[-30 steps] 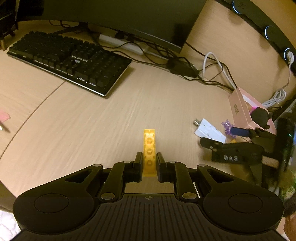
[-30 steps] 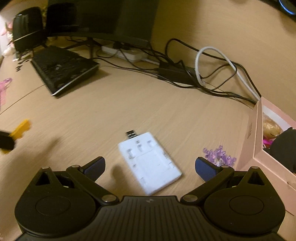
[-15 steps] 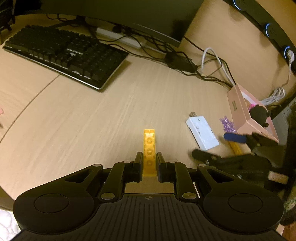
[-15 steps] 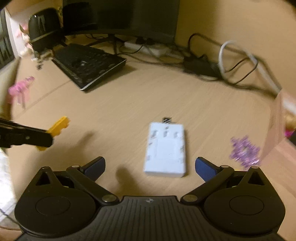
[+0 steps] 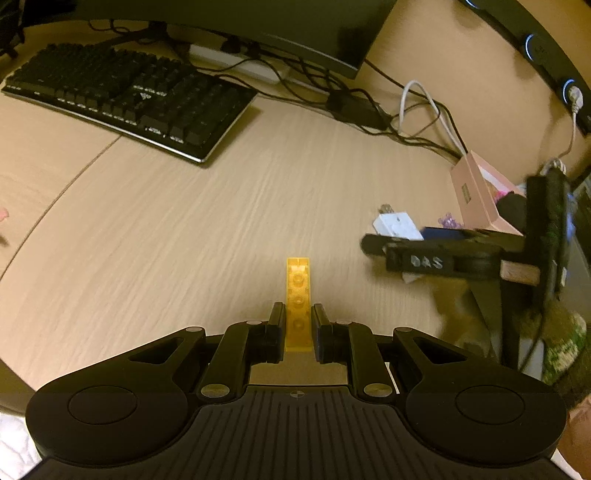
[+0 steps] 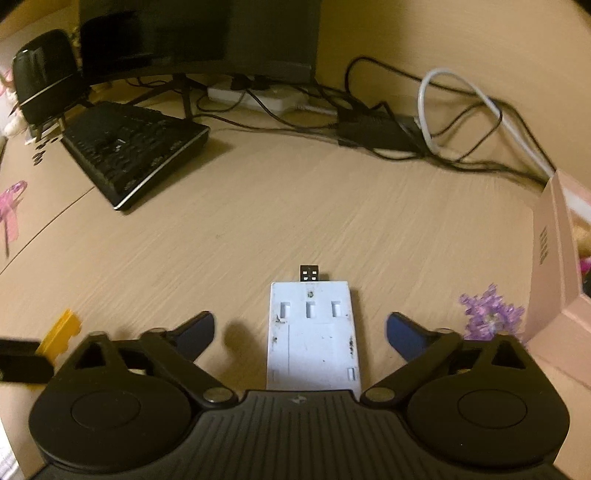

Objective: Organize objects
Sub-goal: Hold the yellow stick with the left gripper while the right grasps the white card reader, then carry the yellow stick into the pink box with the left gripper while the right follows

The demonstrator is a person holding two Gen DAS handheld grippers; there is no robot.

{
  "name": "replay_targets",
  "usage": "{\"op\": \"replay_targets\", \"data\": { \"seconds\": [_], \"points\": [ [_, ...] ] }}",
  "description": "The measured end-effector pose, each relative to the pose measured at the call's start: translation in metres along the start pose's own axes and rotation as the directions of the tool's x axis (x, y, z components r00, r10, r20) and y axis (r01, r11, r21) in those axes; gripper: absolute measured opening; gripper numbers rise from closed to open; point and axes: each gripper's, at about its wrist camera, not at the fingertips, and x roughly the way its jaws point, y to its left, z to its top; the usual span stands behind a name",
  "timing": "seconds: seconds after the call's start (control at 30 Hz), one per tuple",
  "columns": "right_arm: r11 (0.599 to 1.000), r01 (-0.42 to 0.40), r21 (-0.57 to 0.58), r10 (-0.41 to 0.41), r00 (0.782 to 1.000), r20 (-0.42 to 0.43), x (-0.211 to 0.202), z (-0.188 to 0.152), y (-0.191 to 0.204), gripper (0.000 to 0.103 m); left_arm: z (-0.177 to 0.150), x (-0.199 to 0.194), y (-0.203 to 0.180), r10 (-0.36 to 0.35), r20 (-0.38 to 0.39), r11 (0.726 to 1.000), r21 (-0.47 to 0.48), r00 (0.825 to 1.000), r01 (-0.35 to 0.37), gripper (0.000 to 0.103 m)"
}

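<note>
My left gripper (image 5: 298,320) is shut on a long yellow toy brick (image 5: 297,295) and holds it above the wooden desk. The brick's tip also shows in the right wrist view (image 6: 61,331). My right gripper (image 6: 300,329) is open, its blue-padded fingers on either side of a flat white USB device (image 6: 312,336) that lies on the desk. The right gripper shows in the left wrist view (image 5: 413,245) over that device (image 5: 395,225). A pink box (image 6: 557,273) stands to the right and holds some items.
A black keyboard (image 5: 129,96) and a monitor (image 5: 258,33) stand at the back. Tangled cables and a power brick (image 6: 373,129) lie behind. A purple bead cluster (image 6: 487,314) lies beside the pink box. A pink item (image 6: 11,206) and a speaker (image 6: 40,74) sit far left.
My right gripper has swung and moved forward until the white USB device lies centred between its open fingers. My left gripper keeps hold of the yellow brick and has shifted slightly.
</note>
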Motion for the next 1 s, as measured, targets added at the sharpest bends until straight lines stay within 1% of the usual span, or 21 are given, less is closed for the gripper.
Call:
{"op": "replay_targets", "data": {
  "seconds": [0.03,0.07,0.1,0.2,0.3,0.43,0.53,0.67,0.87,1.0],
  "points": [
    [1.000,0.003,0.003,-0.003,1.000,-0.012,0.003,0.000,0.000,0.079,0.000,0.001,0.000,-0.004,-0.006,1.000,0.004,1.000,0.004,0.017],
    [1.000,0.021,-0.005,-0.021,1.000,-0.003,0.002,0.000,0.003,0.065,0.000,0.002,0.000,-0.008,-0.013,1.000,0.011,1.000,0.008,0.017],
    [1.000,0.019,-0.015,-0.019,1.000,-0.004,0.000,0.000,0.005,0.048,0.000,0.003,-0.001,-0.012,-0.018,1.000,0.019,1.000,0.012,0.017],
    [1.000,0.003,-0.026,-0.003,1.000,-0.014,-0.014,-0.005,0.009,0.047,0.002,0.009,-0.008,-0.037,-0.037,0.998,0.051,0.999,0.039,0.017],
    [0.998,0.024,-0.053,-0.024,1.000,0.014,-0.039,-0.020,0.010,0.047,0.004,0.019,-0.022,-0.071,-0.066,0.993,0.092,0.995,0.076,0.017],
    [0.999,0.043,-0.025,-0.042,0.999,0.006,-0.067,-0.041,-0.002,0.047,0.005,0.034,-0.046,-0.116,-0.107,0.979,0.154,0.987,0.132,0.017],
    [0.996,0.083,0.032,-0.083,0.997,-0.003,-0.086,-0.057,-0.019,0.047,0.004,0.043,-0.067,-0.155,-0.136,0.964,0.193,0.978,0.180,0.017],
    [0.982,0.142,0.126,-0.142,0.990,-0.010,-0.110,-0.076,-0.046,0.047,0.002,0.056,-0.097,-0.201,-0.180,0.937,0.250,0.963,0.243,0.017],
    [0.945,0.230,0.231,-0.231,0.973,-0.020,-0.142,-0.103,-0.081,0.047,-0.003,0.069,-0.138,-0.257,-0.229,0.893,0.316,0.939,0.322,0.017],
    [0.917,0.269,0.294,-0.274,0.962,-0.025,-0.158,-0.123,-0.099,0.047,-0.006,0.077,-0.161,-0.277,-0.255,0.867,0.350,0.926,0.355,0.017]
  ]
}}
